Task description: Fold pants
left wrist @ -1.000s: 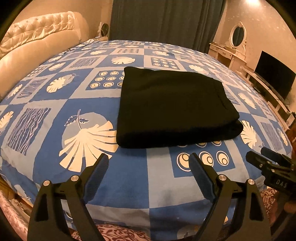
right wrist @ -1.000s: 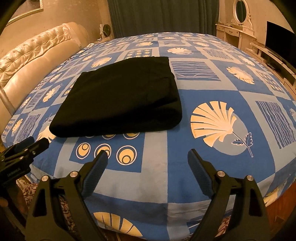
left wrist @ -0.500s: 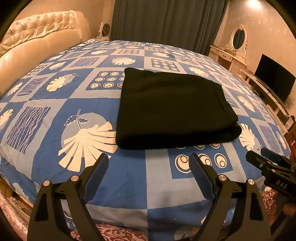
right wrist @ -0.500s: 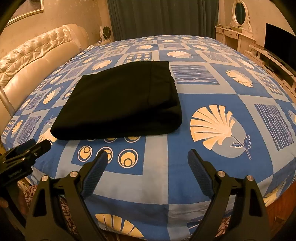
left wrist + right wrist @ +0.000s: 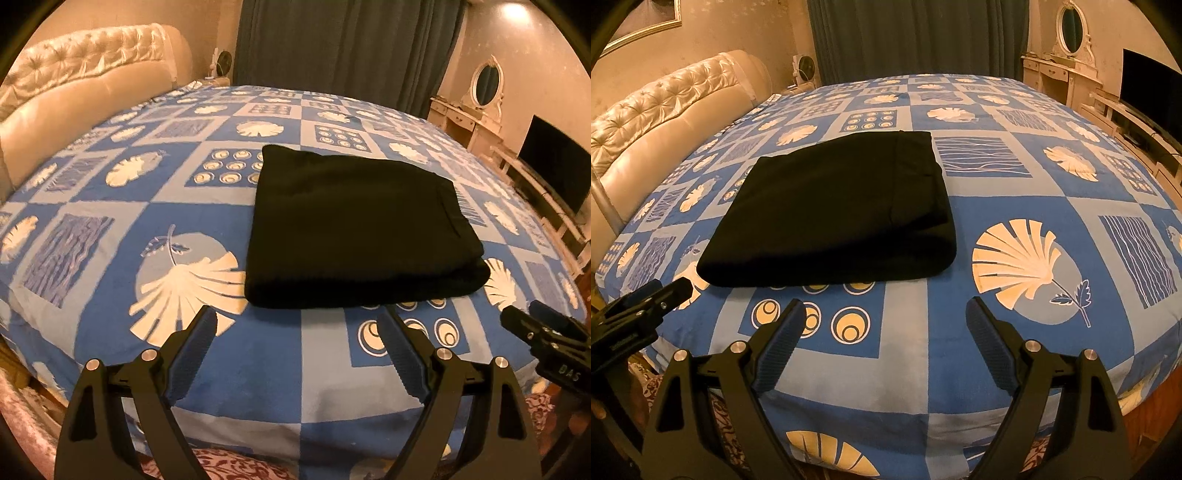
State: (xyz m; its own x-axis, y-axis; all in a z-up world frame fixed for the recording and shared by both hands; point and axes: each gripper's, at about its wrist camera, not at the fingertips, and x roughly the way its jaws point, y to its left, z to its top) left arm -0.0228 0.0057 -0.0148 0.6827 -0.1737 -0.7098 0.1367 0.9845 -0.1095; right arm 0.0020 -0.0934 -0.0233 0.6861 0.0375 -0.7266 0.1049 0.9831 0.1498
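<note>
On the bed (image 5: 110, 206), toward the near edge, the black pants (image 5: 354, 229) lie folded into a compact rectangular stack, several layers thick, with the rounded fold edge facing the cameras. The stack rests flat on the blue patterned bedspread (image 5: 1052, 192), partly covering a square of ring motifs.

Left tongs (image 5: 297, 325): released, jaws spread wide, nothing between them; they hover above the bedspread just short of the stack's near edge, apart from the cloth.

Right tongs (image 5: 884, 315): likewise released and empty, held over the bedspread near the front of the bed, clear of the pants, which lie ahead and to the left in this view.

Each tool shows at the edge of the other's view, side by side.

Surroundings: a tufted cream headboard (image 5: 665, 114) at left, dark curtains (image 5: 343, 48) behind, a dressing table with oval mirror (image 5: 487, 81) and a dark television screen (image 5: 554, 170) at right.
</note>
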